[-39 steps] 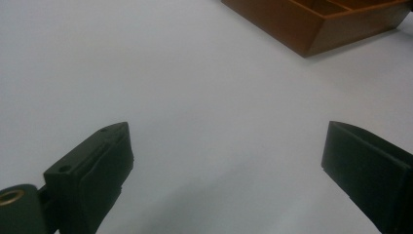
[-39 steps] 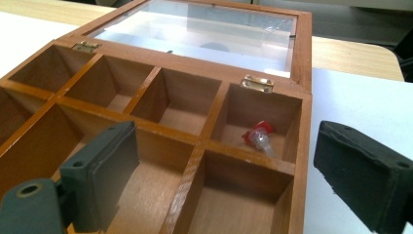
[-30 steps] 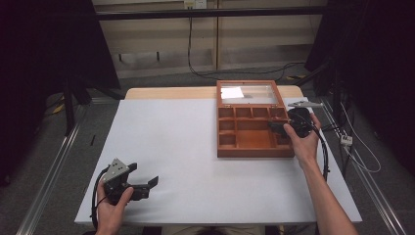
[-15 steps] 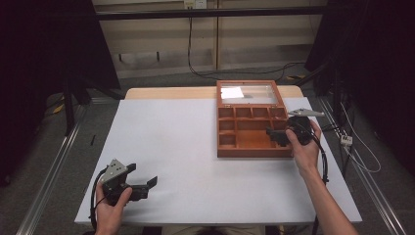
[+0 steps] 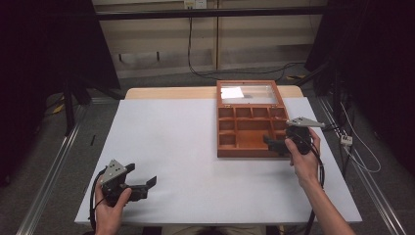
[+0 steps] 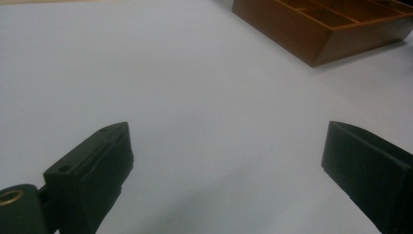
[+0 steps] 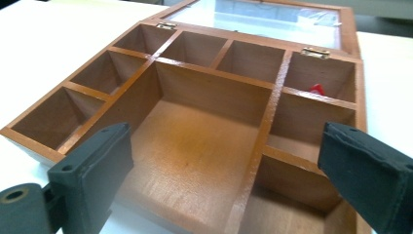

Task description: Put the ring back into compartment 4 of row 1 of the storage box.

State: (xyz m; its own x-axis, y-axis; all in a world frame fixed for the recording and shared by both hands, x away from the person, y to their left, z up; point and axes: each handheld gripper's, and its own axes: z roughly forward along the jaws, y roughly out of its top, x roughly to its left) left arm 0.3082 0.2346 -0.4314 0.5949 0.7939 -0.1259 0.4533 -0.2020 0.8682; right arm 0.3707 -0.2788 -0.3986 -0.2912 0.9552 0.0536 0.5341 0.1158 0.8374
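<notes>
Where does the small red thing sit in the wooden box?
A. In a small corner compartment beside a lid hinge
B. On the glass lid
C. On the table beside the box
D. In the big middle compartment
A: the red thing peeks over a divider in a corner compartment of the wooden box, just below a brass hinge.

A lab: dark curtains (image 5: 44,44), floor rails (image 5: 49,171), trailing cables (image 5: 235,73).

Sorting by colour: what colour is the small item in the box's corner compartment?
Red item; right gripper view shows it best.

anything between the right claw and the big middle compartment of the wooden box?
Nothing visible. The right claw sits open at the wooden box's near right edge, and the big middle compartment lies bare ahead of it.
</notes>
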